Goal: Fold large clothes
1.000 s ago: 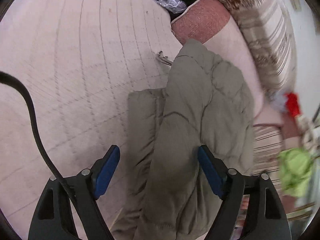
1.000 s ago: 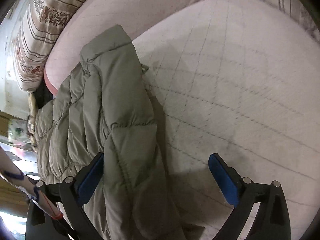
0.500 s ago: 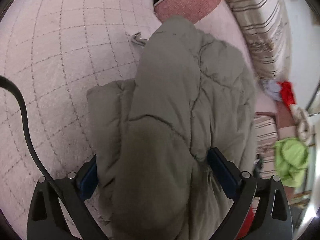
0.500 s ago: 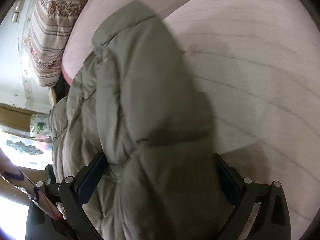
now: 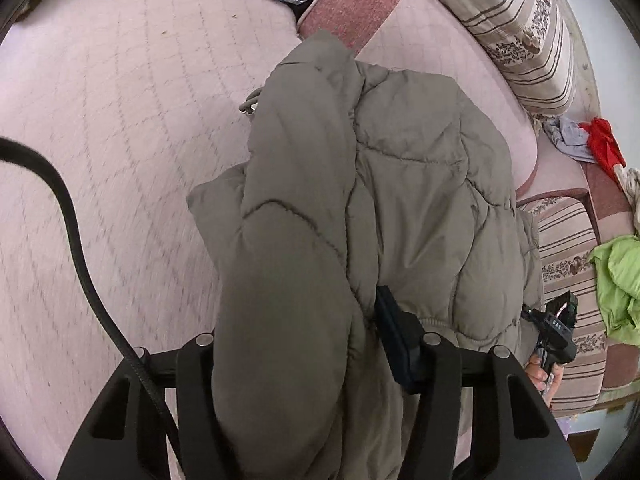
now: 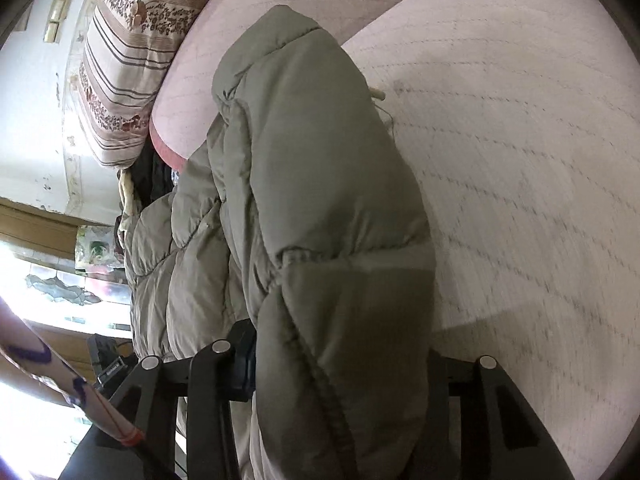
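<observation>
Left gripper (image 5: 304, 360) is closing its jaws on a thick roll of the grey-green puffer jacket (image 5: 400, 184), padding bulging between the fingers and the pads biting into it. Right gripper (image 6: 340, 368) is closing too, with another fat fold of that jacket (image 6: 304, 184) filling its jaws, the pads pressed into the fabric. The jacket lies on the pink quilted mattress (image 5: 120, 120), stretched along its edge toward the corner where a pink pillow (image 5: 404, 32) sits, collar end touching that pillow. A striped bolster (image 5: 516, 32) lies beyond the pillow. In the left wrist view a black cable (image 5: 72, 216) curves over the mattress, and a green cloth (image 5: 616, 280) lies past the edge.
</observation>
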A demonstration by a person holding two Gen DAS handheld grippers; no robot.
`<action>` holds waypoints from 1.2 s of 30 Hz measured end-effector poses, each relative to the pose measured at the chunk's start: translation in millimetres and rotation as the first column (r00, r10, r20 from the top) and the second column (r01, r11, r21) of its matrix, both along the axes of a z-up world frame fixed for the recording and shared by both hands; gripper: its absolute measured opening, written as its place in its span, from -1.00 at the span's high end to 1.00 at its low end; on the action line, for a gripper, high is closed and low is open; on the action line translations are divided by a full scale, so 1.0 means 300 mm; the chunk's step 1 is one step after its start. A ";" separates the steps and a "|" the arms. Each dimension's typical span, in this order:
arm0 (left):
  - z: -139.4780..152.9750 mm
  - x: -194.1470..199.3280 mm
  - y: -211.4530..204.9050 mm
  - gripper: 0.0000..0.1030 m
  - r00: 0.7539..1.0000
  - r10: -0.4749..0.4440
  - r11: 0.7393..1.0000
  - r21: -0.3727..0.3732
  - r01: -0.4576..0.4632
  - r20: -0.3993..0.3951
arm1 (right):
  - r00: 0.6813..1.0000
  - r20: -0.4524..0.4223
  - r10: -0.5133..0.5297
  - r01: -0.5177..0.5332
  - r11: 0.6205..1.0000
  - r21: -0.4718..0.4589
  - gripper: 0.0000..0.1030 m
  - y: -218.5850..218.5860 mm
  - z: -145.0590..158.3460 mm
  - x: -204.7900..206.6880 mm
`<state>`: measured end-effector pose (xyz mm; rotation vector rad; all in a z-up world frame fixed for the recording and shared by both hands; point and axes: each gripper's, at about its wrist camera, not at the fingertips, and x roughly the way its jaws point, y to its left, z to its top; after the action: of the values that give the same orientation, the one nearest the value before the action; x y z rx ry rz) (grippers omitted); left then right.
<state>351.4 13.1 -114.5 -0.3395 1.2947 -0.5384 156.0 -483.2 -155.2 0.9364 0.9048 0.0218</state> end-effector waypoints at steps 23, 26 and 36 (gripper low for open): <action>0.111 -0.139 0.143 -0.18 0.992 0.114 0.991 0.068 -0.118 0.057 | 0.986 -0.040 -0.160 0.149 0.969 -0.199 -0.44 0.042 0.087 -0.213; 0.178 -0.147 0.207 -0.20 0.983 0.155 0.987 0.035 -0.160 0.100 | 0.986 -0.034 -0.165 0.149 0.949 -0.278 -0.44 0.063 0.136 -0.228; 0.321 -0.189 -0.001 -0.23 0.976 0.042 0.986 0.146 -0.074 0.213 | 0.953 0.020 -0.301 0.246 0.738 -0.628 -0.80 0.097 0.287 -0.238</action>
<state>294.6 12.7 -18.1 -0.1863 1.1107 -0.4104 84.7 -454.2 -69.0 0.4290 0.7621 -0.5538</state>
